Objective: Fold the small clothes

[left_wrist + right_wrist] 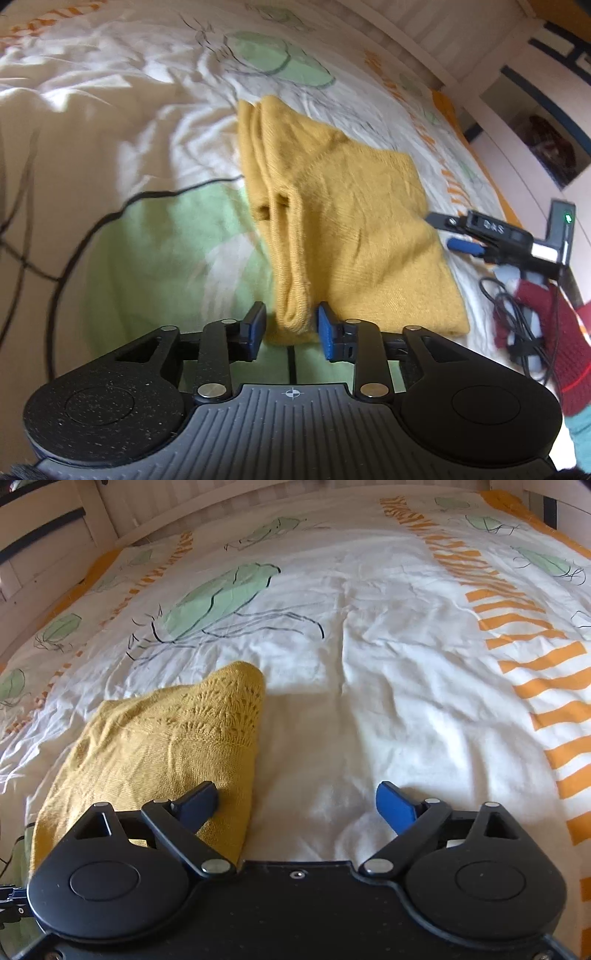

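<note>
A mustard-yellow knit garment [351, 221] lies folded on the bed cover [110, 129], its thick rolled edge running towards me. That rolled edge sits between the blue pads of my left gripper [291, 326]; a small gap shows on the left side, so the pads do not press on it. In the right wrist view the garment [155, 746] shows a lace-patterned corner. My right gripper [299, 805] stands wide open, its left finger [197, 803] over the garment's right border and its right finger over bare sheet. Nothing is held there.
The bed cover [369, 646] is white with green shapes and orange stripes, and wrinkled. A white slatted bed end [221, 502] borders the far side. In the left wrist view a dark red sleeve [535, 317] and a black cable [517, 306] are at the right.
</note>
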A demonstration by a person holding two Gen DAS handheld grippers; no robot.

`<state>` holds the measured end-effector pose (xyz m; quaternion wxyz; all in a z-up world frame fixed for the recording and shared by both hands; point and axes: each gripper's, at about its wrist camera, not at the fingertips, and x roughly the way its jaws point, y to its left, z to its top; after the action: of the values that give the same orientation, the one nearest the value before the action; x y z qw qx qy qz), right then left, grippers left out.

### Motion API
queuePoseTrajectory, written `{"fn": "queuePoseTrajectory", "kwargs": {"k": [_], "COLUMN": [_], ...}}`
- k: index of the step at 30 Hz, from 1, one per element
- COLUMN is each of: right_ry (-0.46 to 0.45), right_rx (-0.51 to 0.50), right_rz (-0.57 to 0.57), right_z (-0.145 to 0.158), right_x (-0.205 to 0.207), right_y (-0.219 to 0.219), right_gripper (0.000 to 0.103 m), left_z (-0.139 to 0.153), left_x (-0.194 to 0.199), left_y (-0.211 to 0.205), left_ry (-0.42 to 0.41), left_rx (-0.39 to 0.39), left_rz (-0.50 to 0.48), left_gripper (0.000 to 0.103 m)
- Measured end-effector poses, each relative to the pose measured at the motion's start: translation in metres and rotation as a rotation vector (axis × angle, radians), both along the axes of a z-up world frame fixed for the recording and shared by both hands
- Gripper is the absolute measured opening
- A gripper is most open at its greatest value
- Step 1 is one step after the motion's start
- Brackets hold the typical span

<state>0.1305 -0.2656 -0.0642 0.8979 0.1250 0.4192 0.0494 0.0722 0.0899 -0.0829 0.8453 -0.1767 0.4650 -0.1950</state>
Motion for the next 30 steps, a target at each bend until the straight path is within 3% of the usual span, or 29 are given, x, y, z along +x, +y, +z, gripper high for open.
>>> {"fn": "queuePoseTrajectory", "kwargs": {"k": [8, 11, 13, 16, 20, 25, 30], "right_ry": [-0.060, -0.029, 0.028, 0.124, 0.110, 0.002, -0.171], "right_rx": [0.092, 0.112, 0.081, -0.057, -0.079, -0.078, -0.142], "right_rz": [0.009, 0.012, 0.005, -0.009, -0.030, -0.049, -0.045], "right_z": [0.030, 0.026, 0.017, -0.004, 0.003, 0.027, 0.058], "right_x": [-0.040, -0.058, -0.066, -0.078, -0.083, -0.100, -0.124], "right_y": [0.010, 0.021, 0.028, 0.038, 0.039, 0.044, 0.058], "right_gripper": [0.103, 0.103, 0.103, 0.103, 0.103, 0.103, 0.102], "left_z": [0.019, 0.023, 0.024, 0.026, 0.033, 0.048, 0.064], "left_x": [-0.021, -0.024, -0.025, -0.031, -0.037, -0.046, -0.051], "left_y": [0.007, -0.002, -0.007, -0.012, -0.016, -0.028, -0.049], "left_ry": [-0.129, -0.161, -0.173, -0.195, -0.207, -0.239, -0.269], "left_rx": [0.065, 0.114, 0.144, 0.179, 0.213, 0.289, 0.393], "left_rz": [0.101, 0.103, 0.103, 0.117, 0.150, 0.158, 0.153], "left_gripper": [0.045, 0.052, 0.056, 0.060, 0.061, 0.068, 0.075]}}
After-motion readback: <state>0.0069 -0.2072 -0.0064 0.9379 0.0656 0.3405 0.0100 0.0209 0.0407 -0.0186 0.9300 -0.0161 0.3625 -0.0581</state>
